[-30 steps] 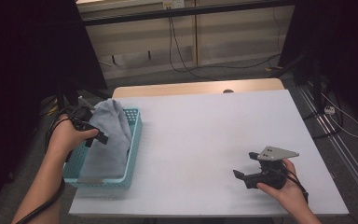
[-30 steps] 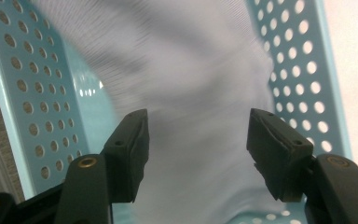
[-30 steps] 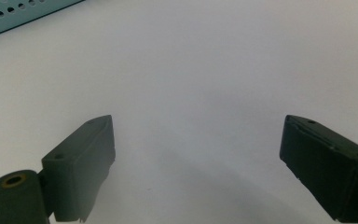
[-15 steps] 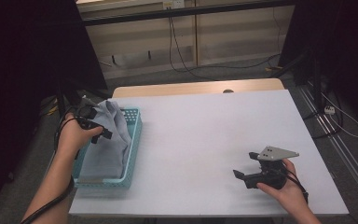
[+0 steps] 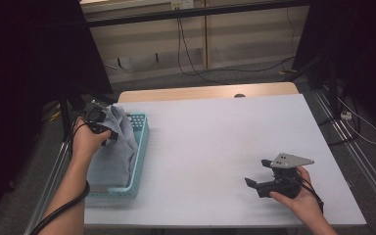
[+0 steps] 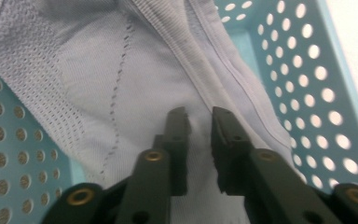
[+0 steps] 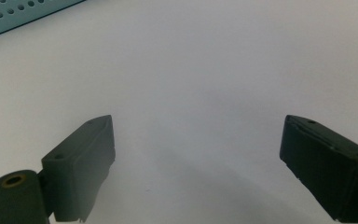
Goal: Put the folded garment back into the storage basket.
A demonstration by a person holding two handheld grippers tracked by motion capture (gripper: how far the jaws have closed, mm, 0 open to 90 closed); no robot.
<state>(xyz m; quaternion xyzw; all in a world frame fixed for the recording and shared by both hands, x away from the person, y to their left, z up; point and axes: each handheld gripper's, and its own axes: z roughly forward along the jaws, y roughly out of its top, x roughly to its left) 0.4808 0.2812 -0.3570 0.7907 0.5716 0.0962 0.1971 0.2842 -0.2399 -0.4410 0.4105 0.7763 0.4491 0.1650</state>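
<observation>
Left claw (image 6: 200, 122) has just been closing, jaws now nearly together on a thin pinch of the grey garment (image 6: 135, 79) draped in the teal basket (image 5: 141, 147) — shallow bite could slip on the lift, or the cloth drags the basket along; right claw (image 5: 257, 177) idle, wide open, right of basket

Grey cloth (image 5: 115, 149): light grey knit, with ribbed seams and mesh-perforated panels showing in the left gripper view (image 6: 121, 79). It's bunched and draped in the teal basket (image 5: 140, 147), top end raised in a peak at the basket's far corner, the rest slumped down the length of the basket toward the near end. The perforated plastic basket sits at the table's left edge.
</observation>
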